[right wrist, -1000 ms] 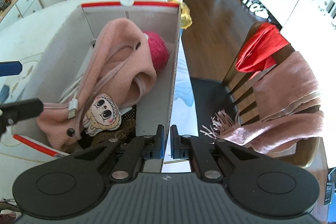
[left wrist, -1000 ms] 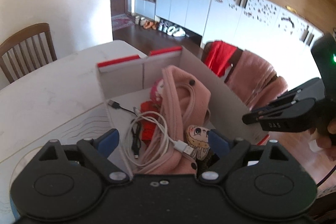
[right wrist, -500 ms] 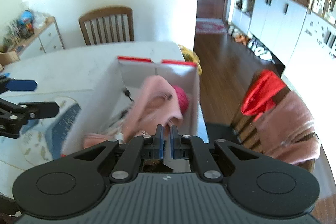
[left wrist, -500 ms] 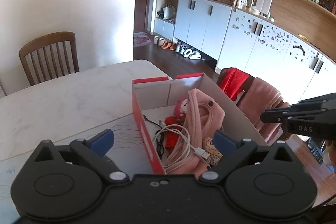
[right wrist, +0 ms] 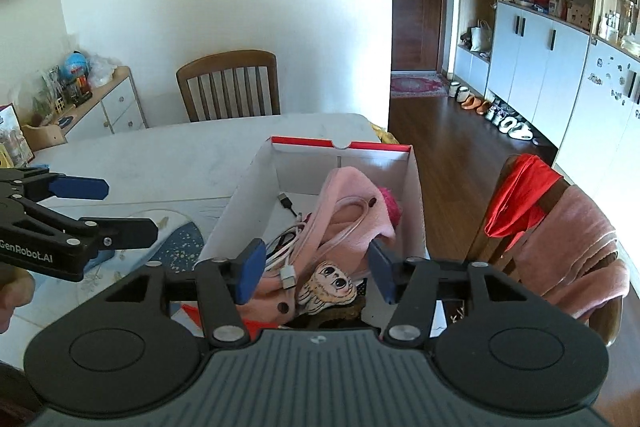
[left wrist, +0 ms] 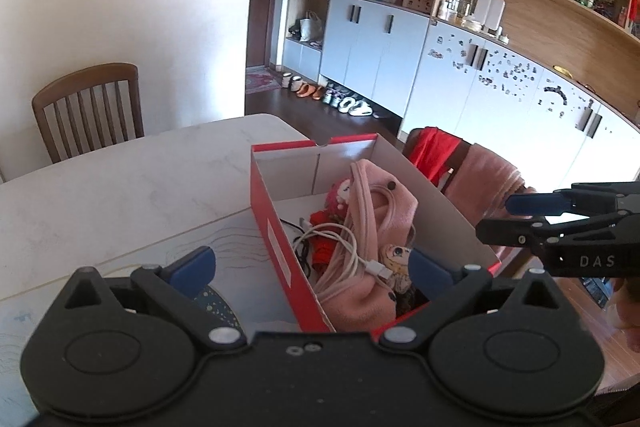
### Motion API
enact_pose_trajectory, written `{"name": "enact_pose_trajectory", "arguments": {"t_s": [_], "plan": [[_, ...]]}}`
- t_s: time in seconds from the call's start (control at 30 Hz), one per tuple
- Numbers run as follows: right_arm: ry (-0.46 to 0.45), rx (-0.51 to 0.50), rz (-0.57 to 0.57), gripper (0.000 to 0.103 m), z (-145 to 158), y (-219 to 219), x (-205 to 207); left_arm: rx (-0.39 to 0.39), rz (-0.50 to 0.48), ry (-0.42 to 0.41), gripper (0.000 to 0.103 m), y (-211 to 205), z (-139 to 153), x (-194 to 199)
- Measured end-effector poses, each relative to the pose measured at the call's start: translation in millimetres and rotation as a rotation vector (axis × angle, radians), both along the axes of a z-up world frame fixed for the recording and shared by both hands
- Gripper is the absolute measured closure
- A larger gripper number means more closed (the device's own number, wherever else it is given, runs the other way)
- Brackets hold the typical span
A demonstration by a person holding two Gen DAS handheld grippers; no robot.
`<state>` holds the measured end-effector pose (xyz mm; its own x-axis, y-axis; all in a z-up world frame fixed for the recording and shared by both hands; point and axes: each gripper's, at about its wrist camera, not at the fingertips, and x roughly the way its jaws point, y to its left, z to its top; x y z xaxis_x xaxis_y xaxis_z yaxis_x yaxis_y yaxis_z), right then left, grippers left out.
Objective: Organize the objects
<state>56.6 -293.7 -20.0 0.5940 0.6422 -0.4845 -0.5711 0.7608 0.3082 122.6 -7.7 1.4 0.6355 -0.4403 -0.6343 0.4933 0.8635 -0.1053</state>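
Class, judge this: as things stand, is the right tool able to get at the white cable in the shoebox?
Probably yes. The shoebox has no lid, the white cable lies on top of the pink cloth, and the right tool, its jaws opening and empty, hangs just above it.

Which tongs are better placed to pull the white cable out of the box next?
Probably the left tongs: wide open and empty, with the white cable in the box framed between them. The right tongs are opening, empty, over the doll patch.
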Motion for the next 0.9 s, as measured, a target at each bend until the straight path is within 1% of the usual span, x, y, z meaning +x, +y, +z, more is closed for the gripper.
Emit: {"name": "enact_pose_trajectory", "arguments": {"t_s": [0.03,0.1,0.17,0.33,0.4,0.57,0.7,0.9], "plan": [[-0.001,0.006,0.0,0.042,-0.3,-0.3,-2.7,-0.003,-0.004,0.0,0.0,1.3,-0.8,-1.8],[-0.006,0.012,0.0,0.032,-1.1,-0.7,-8.8,-0.008,-0.015,0.002,0.0,3.1,-1.6,-4.5],[-0.016,0.02,-0.008,0.026,-1.7,-1.6,-15.2,-0.011,-0.024,0.003,0.0,5.0,-2.4,-8.8],[-0.021,0.047,-0.024,0.015,-3.8,-2.2,-27.6,-0.026,-0.048,-0.001,0.0,7.3,-3.1,-17.1],[-0.021,0.056,-0.037,0.007,-4.5,-2.9,-31.5,-0.029,-0.056,-0.003,0.0,7.4,-2.9,-19.2],[-0.009,0.074,-0.067,0.006,-6.0,-5.7,-36.6,-0.018,-0.065,-0.007,0.0,6.5,-3.8,-22.3],[-0.01,0.074,-0.087,0.003,-6.6,-5.2,-39.9,-0.006,-0.067,-0.008,0.0,6.6,-5.5,-24.1],[-0.006,0.06,-0.103,0.003,-6.8,-2.8,-40.6,0.013,-0.066,-0.005,0.0,7.1,-8.4,-24.1]]}}
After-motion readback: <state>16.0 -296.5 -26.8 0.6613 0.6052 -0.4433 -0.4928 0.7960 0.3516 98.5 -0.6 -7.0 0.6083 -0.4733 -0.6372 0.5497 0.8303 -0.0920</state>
